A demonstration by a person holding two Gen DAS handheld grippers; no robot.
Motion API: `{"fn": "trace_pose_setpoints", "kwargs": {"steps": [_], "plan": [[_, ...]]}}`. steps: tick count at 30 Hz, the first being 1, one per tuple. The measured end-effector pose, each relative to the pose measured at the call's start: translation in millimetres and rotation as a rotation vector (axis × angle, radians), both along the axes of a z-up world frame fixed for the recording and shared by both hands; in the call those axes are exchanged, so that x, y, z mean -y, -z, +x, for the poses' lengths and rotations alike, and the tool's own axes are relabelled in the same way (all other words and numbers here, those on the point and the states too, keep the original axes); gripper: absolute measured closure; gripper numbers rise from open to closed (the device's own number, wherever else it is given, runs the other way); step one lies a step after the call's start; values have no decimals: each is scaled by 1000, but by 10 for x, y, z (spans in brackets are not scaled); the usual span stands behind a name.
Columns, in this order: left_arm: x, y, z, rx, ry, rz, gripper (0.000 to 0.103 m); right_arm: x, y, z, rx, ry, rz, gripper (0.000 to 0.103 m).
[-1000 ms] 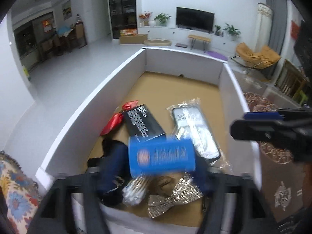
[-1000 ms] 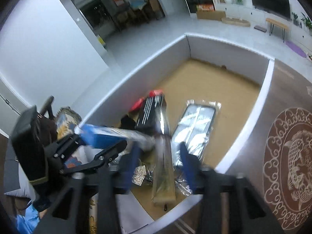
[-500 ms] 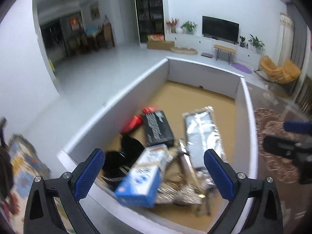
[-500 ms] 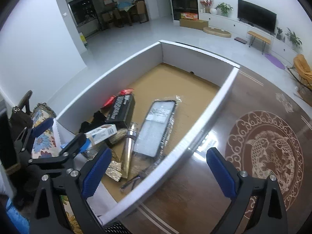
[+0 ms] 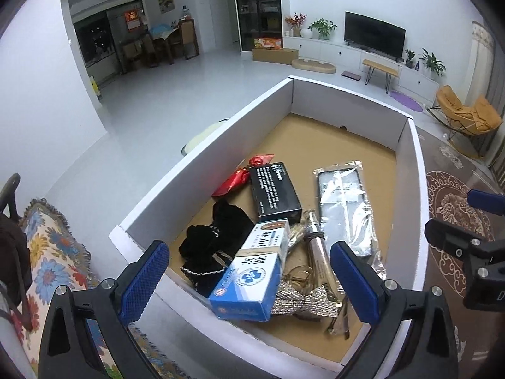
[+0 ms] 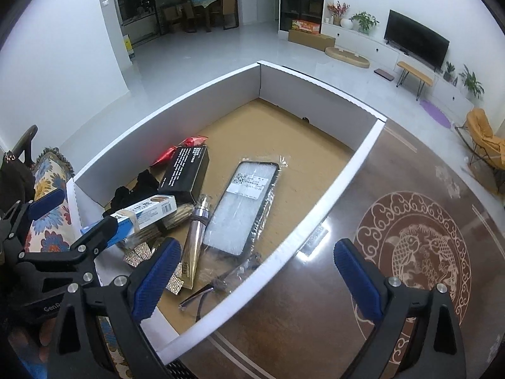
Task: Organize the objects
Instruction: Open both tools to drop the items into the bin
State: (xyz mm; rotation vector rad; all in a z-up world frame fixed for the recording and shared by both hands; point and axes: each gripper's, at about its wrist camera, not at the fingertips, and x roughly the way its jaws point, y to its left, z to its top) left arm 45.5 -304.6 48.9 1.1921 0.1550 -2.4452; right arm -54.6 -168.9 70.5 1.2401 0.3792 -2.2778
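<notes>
Now, here is how things lie.

Left gripper (image 5: 249, 279): jaws wide apart and holding nothing. They hang over the near end of the big box, so each thing can be seen.

Right gripper (image 6: 257, 276): jaws wide too, and empty. One jaw is over the box wall, the other over the surface (image 6: 331, 325), which is dark, shiny and printed with a fish.

Big box (image 5: 202, 154): white card walls and a flat brown card floor. I think it is the home for all the loose things. Its far half is bare.

Blue and white box (image 5: 252, 279): stiff card with square corners. It sits between the left jaws, leaning on the pile, not flat.

Black box (image 5: 273, 188): smooth card, past the left jaws, lying flat.

Black cloth (image 5: 214, 240): soft and lumpy, toward the left jaw.

Red wrapper (image 5: 235, 178): shiny and crinkly, beside the black box.

Phone case in a clear bag (image 6: 243, 210): flat and slippery, ahead of the right jaws.

Metal tube (image 6: 197, 233): round, smooth and pointed, so it may roll.

Sparkly bow (image 5: 303, 303): bumpy and glittery, just under the left jaws.

Glasses (image 6: 202, 295): thin frame by the near wall.
</notes>
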Motion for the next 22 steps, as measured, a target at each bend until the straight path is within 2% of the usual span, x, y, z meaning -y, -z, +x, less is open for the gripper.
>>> {"fn": "trace_pose_setpoints", "kwargs": {"steps": [12, 15, 18, 20, 22], "plan": [[89, -4, -6, -9, -36, -11, 0, 60, 164, -33, 24, -13, -1, 5], [136, -8, -6, -16, -29, 33, 0, 65, 181, -37, 23, -14, -3, 5], [166, -49, 48, -63, -16, 89, 0, 65, 180, -43, 12, -12, -3, 5], [158, -89, 86, -97, -4, 106, 0, 65, 169, -48, 5, -9, -7, 5], [127, -132, 101, -112, 10, 89, 0, 51, 154, -51, 2, -8, -21, 5]]}}
